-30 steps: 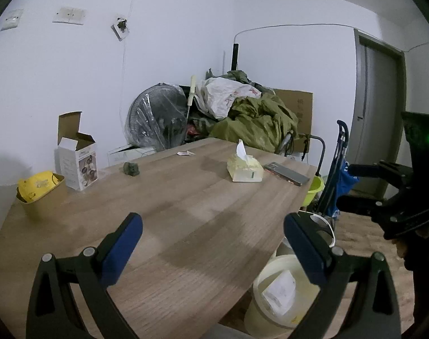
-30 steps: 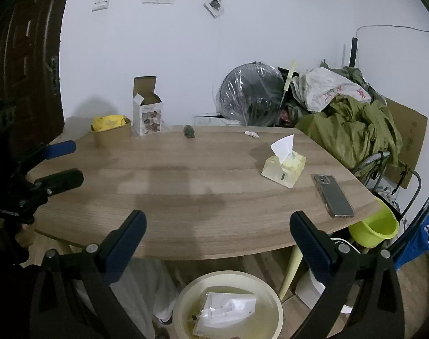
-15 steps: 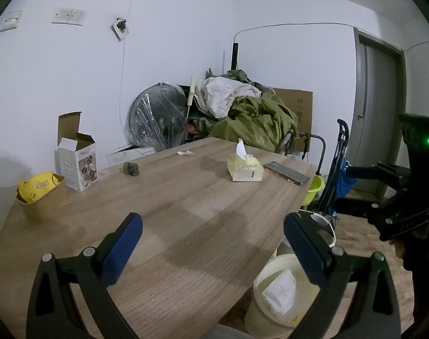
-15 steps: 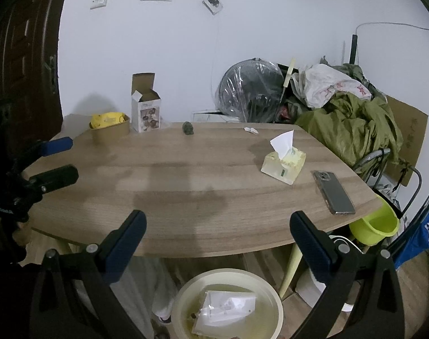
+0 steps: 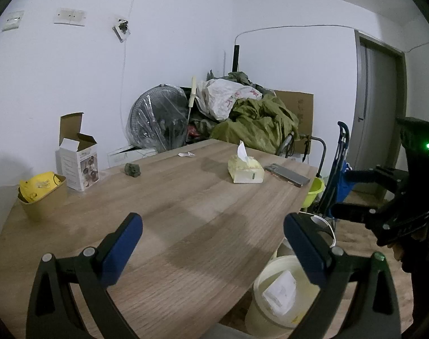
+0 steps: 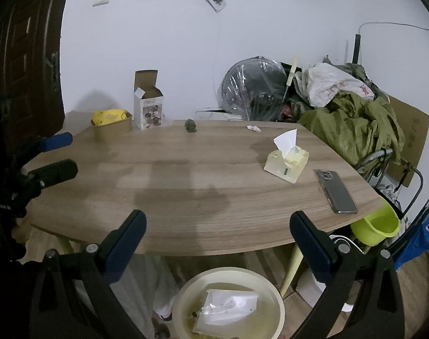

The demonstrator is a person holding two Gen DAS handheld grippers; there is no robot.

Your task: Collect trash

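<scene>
Barely any change vs 1 s ago: both views nearly static, right cam drifted slightly. Left hand-held gripper [image 5: 213, 243] wide open, holding nothing, over tabletop [image 5: 186, 212]. Right hand-held gripper [image 6: 217, 243] also wide open, empty, above bin [image 6: 228, 305]. Bin has a clear bag inside. Scrap [image 6: 254, 128] and dark wad [image 6: 190, 126] unmoved at far edge.

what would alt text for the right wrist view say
The open right gripper hovers at the near edge of a wooden table, above a cream trash bucket on the floor. The table holds a tissue pack, phone and small scraps.
</scene>
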